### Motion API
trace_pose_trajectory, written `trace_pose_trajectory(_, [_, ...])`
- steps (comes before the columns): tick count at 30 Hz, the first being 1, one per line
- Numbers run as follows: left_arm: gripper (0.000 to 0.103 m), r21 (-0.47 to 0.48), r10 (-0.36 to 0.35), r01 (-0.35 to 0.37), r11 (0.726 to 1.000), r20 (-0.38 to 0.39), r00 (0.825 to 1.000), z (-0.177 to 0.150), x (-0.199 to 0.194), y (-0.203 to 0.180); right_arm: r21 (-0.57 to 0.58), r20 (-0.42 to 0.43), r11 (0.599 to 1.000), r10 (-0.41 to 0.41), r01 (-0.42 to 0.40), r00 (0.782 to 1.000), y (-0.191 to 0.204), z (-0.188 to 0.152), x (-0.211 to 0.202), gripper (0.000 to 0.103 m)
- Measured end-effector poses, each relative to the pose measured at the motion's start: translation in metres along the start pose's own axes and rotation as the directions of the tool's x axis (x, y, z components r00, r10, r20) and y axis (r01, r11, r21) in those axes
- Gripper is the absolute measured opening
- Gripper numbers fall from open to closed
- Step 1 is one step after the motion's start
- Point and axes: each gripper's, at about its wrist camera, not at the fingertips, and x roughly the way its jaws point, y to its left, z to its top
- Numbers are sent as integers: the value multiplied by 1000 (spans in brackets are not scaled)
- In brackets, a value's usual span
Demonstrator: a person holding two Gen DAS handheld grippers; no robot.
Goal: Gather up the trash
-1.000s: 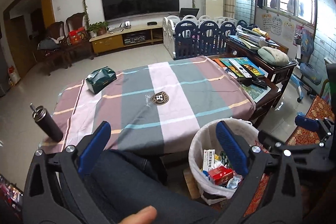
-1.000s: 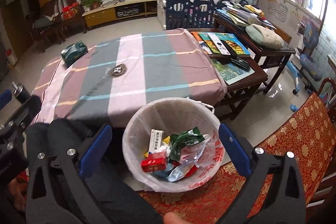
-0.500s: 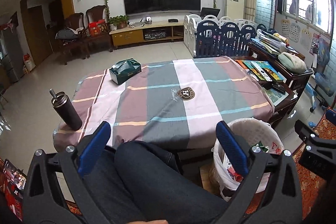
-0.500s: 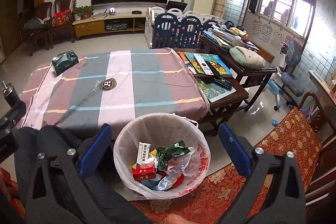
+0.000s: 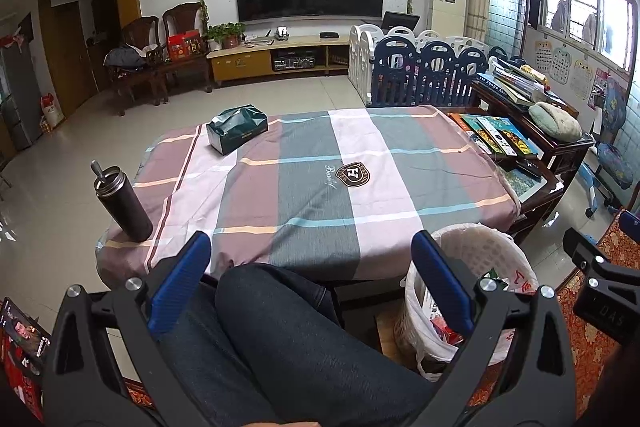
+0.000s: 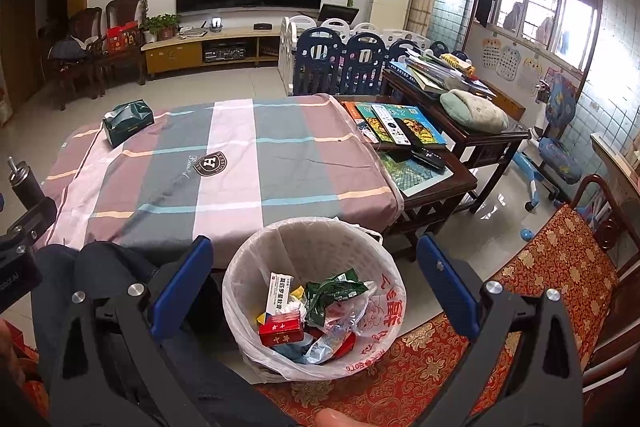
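Note:
A white lined trash bin [image 6: 320, 247] stands on the floor at the table's near right corner; it also shows in the left wrist view [image 5: 476, 251]. Inside lie several pieces of trash: a red box [image 6: 280, 333], a white carton [image 6: 280, 293], a green wrapper [image 6: 332, 293]. My right gripper [image 6: 314, 281] is open and empty, held above the bin. My left gripper [image 5: 310, 277] is open and empty, held over the person's knees [image 5: 280, 327] before the table.
The table has a striped cloth [image 5: 320, 187] with a green tissue pack [image 5: 237, 129] at its far left and a dark flask [image 5: 122, 205] at its near left corner. A side table with books [image 6: 400, 125] stands right. A red patterned seat [image 6: 560, 267] is nearest right.
Both grippers have risen and tilted up, so more of the room and table shows. The clear wrapper seen on the cloth's logo a second ago is no longer visible. Both stayed open.

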Motion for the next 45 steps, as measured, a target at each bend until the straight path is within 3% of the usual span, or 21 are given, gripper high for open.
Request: trace_pose_trajectory(45, [100, 15, -23, 23, 1000, -26, 999, -5, 3, -7, 28, -23, 1000, 10, -10, 1000, -4, -4, 7, 99])
